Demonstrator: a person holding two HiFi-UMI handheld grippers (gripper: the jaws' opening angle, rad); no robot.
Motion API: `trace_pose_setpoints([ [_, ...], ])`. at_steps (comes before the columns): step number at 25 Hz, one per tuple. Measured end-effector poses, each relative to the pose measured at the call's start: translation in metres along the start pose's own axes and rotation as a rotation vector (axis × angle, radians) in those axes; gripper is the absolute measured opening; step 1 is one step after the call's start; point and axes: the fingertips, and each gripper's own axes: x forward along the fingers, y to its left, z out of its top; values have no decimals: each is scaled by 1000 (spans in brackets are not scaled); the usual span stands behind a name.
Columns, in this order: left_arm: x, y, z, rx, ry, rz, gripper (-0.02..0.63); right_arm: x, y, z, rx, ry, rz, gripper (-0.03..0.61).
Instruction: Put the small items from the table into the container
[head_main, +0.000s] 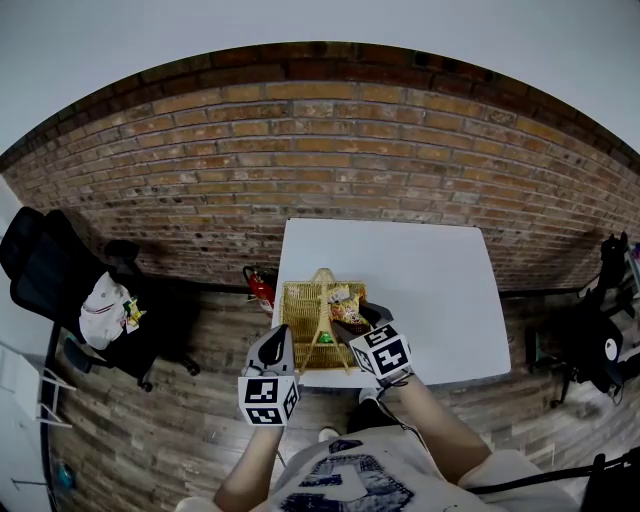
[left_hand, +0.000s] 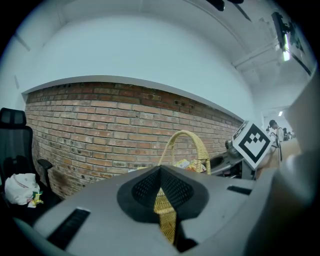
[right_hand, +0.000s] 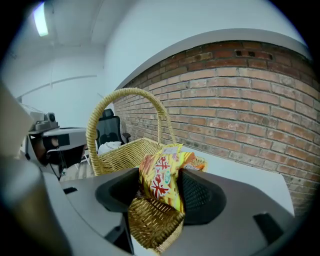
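- Wicker is filling the narrow gap inside the left claw (left_hand: 159, 186), hiding how the pads are meeting it. The pads are closing together at their tips, and the claw is clenching on the near-left wall of the basket (head_main: 300, 312).
- In the head view, the arched handle (right_hand: 125, 93) and both claws are covering much of the basket's inside. A small green thing (head_main: 325, 338) is lying inside by the front rim, too small to identify.
- The lower end of the snack packet (right_hand: 162, 175) is dipping behind the wicker rim, so I cannot tell how far it is reaching into the basket.
- The right claw (right_hand: 161, 189) is grasping this yellow-and-orange packet, its pads pressing on both sides, right over the basket's near-right corner.
- The basket is standing upright at the near-left corner of the white worktop (head_main: 430, 290).
- Past the basket's left side, a black office chair (head_main: 50, 260) is carrying a white bundle, its contents unclear.
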Motion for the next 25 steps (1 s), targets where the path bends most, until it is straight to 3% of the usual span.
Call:
trace_pose_setpoints([
  [8,-5,-5,7,9,-15,2,48,-13,-5,6,91,-56,10,253],
  [17,-20,-18,12,26,-26,-15,48,-49,-13,17,169,-158,-37,252],
  [23,-30,-35,17,69,-45,-14,48,-87,-15,23,161,-252,-74,250],
  [25,-36,-44,19,80,-53,-16,48,-102,-17,24,146,-280,-87,217],
])
